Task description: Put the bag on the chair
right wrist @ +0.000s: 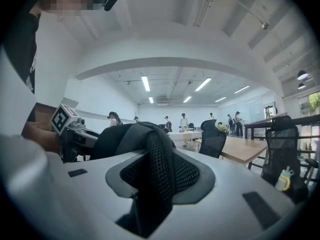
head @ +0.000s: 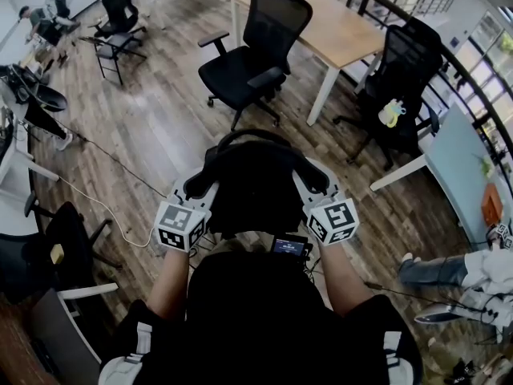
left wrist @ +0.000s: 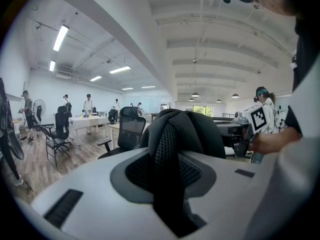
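left gripper (head: 196, 188): clenched on the bag's left strap (left wrist: 167, 154) | right gripper (head: 317, 184): clenched on its right strap (right wrist: 160, 170) | bag (head: 255, 184): black, hanging between both grippers, near the person | chair (head: 240, 74): far, slightly left, well apart | handling: probably soft, saggy, moderately heavy; the padded mesh straps look the surest hold

Setting: an open-plan office is shown.
Seating: black mesh swivel chairs (head: 244, 62) on castors are seen spread across the room.
Furniture: a long wood-topped surface (head: 345, 30) on white legs is set among them.
Floor: wood planks (head: 160, 127) are laid throughout.
Ceiling: white beams are lit by strip lights (left wrist: 60, 37).
Occupants: several people (left wrist: 88, 104) are gathered at the far end.
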Demonstrator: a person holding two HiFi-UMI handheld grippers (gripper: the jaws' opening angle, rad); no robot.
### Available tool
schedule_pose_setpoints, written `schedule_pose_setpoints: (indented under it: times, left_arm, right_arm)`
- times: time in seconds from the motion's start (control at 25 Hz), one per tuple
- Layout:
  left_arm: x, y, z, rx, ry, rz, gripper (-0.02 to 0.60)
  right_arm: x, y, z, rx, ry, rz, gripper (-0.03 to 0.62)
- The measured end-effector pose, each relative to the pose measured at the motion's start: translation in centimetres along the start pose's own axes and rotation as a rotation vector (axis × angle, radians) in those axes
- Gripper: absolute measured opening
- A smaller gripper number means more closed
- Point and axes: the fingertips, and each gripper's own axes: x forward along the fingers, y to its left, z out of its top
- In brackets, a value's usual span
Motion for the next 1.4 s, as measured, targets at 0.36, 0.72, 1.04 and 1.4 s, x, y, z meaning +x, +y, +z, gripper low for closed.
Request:
schedule_pose_setpoints:
  times: [0.36,0.72,1.04,1.4]
  left_arm:
    - [0.0,0.7,0.6,0.005,-0.004,-0.005,0.107]
    - [2.6,2.6,0.6,-0.007,0.011,-0.009,0.107]
    - [7.2,5.6,0.8,-0.022,0.018,-0.035,0.107]
    - [14.3,9.4,2.7,0.02,0.001,-0.094,0.107]
  right_arm:
    - [0.8,-0.1,0.8,-0.009,-0.023,-0.001,0.135]
    - [3.3,-1.9,0.1,0.02,-0.002,0.006,0.135]
    - [7.4,-5.1,-0.4,0.021,0.016,-0.009,0.135]
    - [12.0,-10.2,0.0,0.02,0.004,-0.056,0.134]
